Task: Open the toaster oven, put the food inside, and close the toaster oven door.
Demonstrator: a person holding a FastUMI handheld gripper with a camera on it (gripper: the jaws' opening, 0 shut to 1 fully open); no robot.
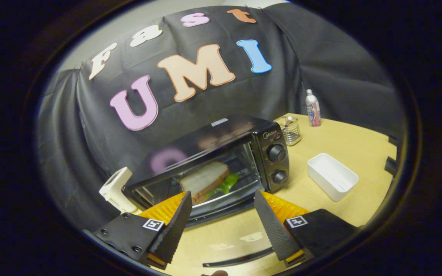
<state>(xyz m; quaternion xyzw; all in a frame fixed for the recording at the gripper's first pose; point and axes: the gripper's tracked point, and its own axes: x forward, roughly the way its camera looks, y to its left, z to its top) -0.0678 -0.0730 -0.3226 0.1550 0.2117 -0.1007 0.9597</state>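
Observation:
A black toaster oven [244,132] stands on the wooden table [343,145], just ahead of my fingers. Its glass door [228,234] is folded down flat toward me, and the dark handle bar [240,260] lies below my fingers. A sandwich [204,179] of white bread with green lettuce rests on the rack inside the oven. My gripper [223,194] is open over the lowered door, with nothing between its fingers. The fingertips sit just short of the oven mouth.
An empty white rectangular tray [332,176] lies to the right of the oven. A small wire basket [291,132] and a bottle [313,109] stand behind it. A white object [115,188] leans by the oven's left side.

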